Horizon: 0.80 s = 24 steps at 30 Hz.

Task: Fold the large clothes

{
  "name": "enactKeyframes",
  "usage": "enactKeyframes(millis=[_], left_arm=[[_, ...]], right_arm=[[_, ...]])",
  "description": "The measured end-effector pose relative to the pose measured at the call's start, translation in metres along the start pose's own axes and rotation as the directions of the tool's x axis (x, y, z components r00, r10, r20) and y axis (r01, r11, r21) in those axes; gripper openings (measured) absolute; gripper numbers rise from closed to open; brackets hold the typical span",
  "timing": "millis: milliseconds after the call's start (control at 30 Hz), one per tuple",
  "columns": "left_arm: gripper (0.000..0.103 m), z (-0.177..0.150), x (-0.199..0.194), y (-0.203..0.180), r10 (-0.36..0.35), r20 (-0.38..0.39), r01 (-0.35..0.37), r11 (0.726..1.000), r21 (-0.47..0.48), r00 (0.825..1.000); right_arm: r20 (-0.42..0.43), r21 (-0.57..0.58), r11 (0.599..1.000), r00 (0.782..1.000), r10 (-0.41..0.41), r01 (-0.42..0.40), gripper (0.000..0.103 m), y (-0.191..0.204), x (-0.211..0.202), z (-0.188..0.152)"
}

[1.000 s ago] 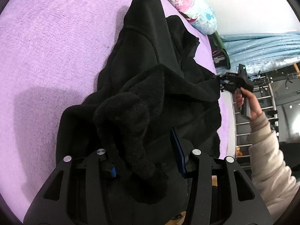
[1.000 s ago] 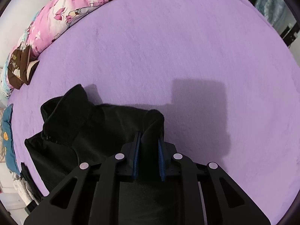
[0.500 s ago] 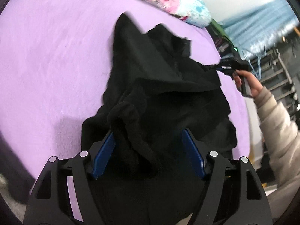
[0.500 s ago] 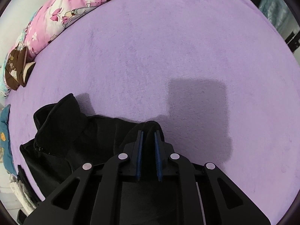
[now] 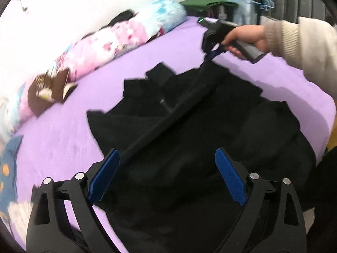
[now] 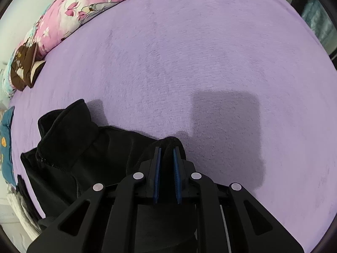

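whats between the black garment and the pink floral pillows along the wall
In the right wrist view, only bare purple blanket separates the black garment from the pink floral pillows.

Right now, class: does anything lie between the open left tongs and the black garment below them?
Nothing visible does. The left tongs hang open directly over the black garment, with no other item between.

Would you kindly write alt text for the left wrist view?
The left gripper hangs open above a black fleece garment spread on a purple bed cover, nothing between its fingers. Beyond, the right gripper pinches the garment's far edge; floral bedding lines the wall.
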<state>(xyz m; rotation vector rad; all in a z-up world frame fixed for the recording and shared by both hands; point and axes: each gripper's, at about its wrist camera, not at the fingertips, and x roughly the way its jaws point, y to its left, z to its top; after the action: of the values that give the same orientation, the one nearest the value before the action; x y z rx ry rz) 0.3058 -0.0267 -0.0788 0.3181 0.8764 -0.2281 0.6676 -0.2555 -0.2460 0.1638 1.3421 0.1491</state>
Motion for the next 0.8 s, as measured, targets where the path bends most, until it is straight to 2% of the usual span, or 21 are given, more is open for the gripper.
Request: enactKeyframes(millis=[67, 167, 200, 333, 400, 500, 567, 633, 700, 733, 767, 800], left_arm=[[0.089, 0.006, 0.009, -0.026, 0.007, 0.021, -0.009, 0.994, 0.107, 1.000], [0.089, 0.019, 0.031, -0.081, 0.025, 0.075, -0.048, 0.948, 0.313, 0.997], [0.089, 0.022, 0.041, -0.110, 0.042, 0.119, -0.089, 0.901, 0.425, 0.992], [0.090, 0.027, 0.075, -0.175, 0.026, 0.244, -0.181, 0.748, 0.639, 0.969], [0.090, 0.031, 0.096, -0.196, 0.020, 0.287, -0.221, 0.692, 0.687, 0.958], [0.090, 0.036, 0.119, -0.214, 0.030, 0.319, -0.261, 0.650, 0.713, 0.947], [0.088, 0.041, 0.130, -0.217, 0.040, 0.306, -0.257, 0.650, 0.715, 0.951], [0.085, 0.051, 0.146, -0.217, 0.062, 0.276, -0.244, 0.678, 0.694, 0.959], [0.074, 0.061, 0.162, -0.215, 0.086, 0.213, -0.211, 0.704, 0.679, 0.973], [0.054, 0.064, 0.168, -0.215, 0.084, 0.185, -0.188, 0.718, 0.670, 0.979], [0.029, 0.068, 0.175, -0.213, 0.084, 0.156, -0.167, 0.730, 0.663, 0.984], [0.022, 0.069, 0.182, -0.212, 0.086, 0.128, -0.150, 0.738, 0.658, 0.988]], right_arm=[[0.000, -0.002, 1.000, 1.000, 0.001, -0.001, 0.012, 0.000, 0.002, 0.000], [-0.001, -0.002, 1.000, 1.000, 0.008, -0.008, 0.012, -0.001, 0.003, 0.000], [-0.001, 0.000, 1.000, 1.000, 0.011, -0.011, 0.012, -0.002, 0.002, 0.000], [-0.006, -0.013, 1.000, 1.000, 0.007, -0.008, 0.012, -0.001, 0.003, 0.001], [-0.008, -0.057, 0.998, 1.000, -0.027, 0.027, 0.012, 0.004, 0.003, 0.001], [-0.007, -0.097, 0.994, 0.999, -0.044, 0.043, 0.012, 0.010, 0.002, 0.002], [-0.012, -0.098, 0.995, 0.999, -0.038, 0.037, 0.012, 0.010, 0.002, 0.004], [-0.019, -0.097, 0.995, 0.999, -0.037, 0.035, 0.012, 0.009, 0.004, 0.005], [-0.022, -0.104, 0.994, 0.999, -0.038, 0.035, 0.012, 0.010, 0.004, 0.006], [-0.022, -0.106, 0.994, 0.999, -0.038, 0.035, 0.011, 0.011, 0.004, 0.006], [-0.021, -0.115, 0.993, 0.999, -0.040, 0.038, 0.011, 0.012, 0.004, 0.007], [-0.021, -0.119, 0.992, 0.999, -0.041, 0.039, 0.011, 0.011, 0.005, 0.005]])
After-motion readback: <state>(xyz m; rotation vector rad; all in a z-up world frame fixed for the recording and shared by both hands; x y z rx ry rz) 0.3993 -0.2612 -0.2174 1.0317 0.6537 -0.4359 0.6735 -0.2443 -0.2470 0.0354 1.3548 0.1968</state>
